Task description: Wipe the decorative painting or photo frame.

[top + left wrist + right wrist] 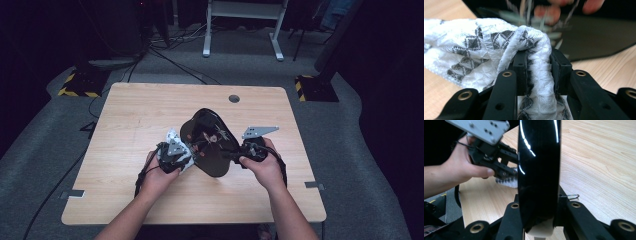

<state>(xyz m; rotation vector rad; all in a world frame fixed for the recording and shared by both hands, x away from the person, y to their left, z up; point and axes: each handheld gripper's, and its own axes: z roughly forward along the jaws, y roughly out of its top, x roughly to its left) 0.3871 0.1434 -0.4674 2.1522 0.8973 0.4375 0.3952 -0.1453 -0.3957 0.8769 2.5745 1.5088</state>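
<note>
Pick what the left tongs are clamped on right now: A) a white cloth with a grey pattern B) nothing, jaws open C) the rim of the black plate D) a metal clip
A: in the left gripper view the left tongs pinch a fold of the white patterned cloth between their pads; the black plate sits in the right tongs instead.

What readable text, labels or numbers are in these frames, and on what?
None readable.
Black plate: a plant-like motif, no lettering.
White cloth: grey woven diamond pattern, no words.
Grey three-cornered plate: screw holes, no markings.
Yellow-black hazard stripes on the floor stands: a warning sign, no text.
</note>
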